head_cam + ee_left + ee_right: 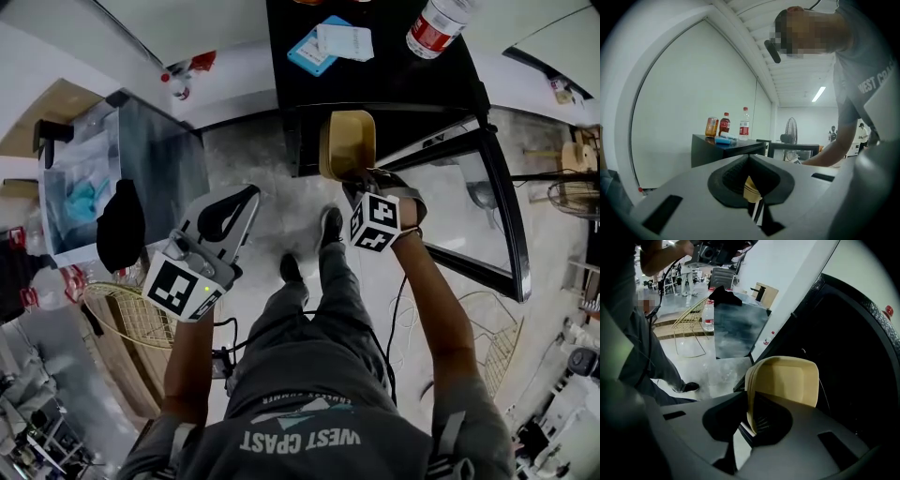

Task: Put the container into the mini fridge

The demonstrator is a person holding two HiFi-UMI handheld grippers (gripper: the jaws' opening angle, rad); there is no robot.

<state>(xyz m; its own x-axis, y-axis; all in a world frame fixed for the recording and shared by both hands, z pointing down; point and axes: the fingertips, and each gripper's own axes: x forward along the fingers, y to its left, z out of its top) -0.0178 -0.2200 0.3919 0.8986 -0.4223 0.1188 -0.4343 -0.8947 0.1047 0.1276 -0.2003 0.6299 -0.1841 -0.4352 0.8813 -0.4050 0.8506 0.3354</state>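
I'm pinching the smooth, tan, round-cornered container (787,380) by its rim in my right gripper (750,423), holding it at the black mini fridge's (848,352) open mouth, left gripper (750,161) hanging closed, empty, only its view showing three bottles (725,124) standing atop.

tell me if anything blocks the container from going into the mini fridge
Nothing visible does. The container, clamped in the right gripper, is at the dark opening of the mini fridge. The door is swung open to the side, and nothing shows between container and opening.
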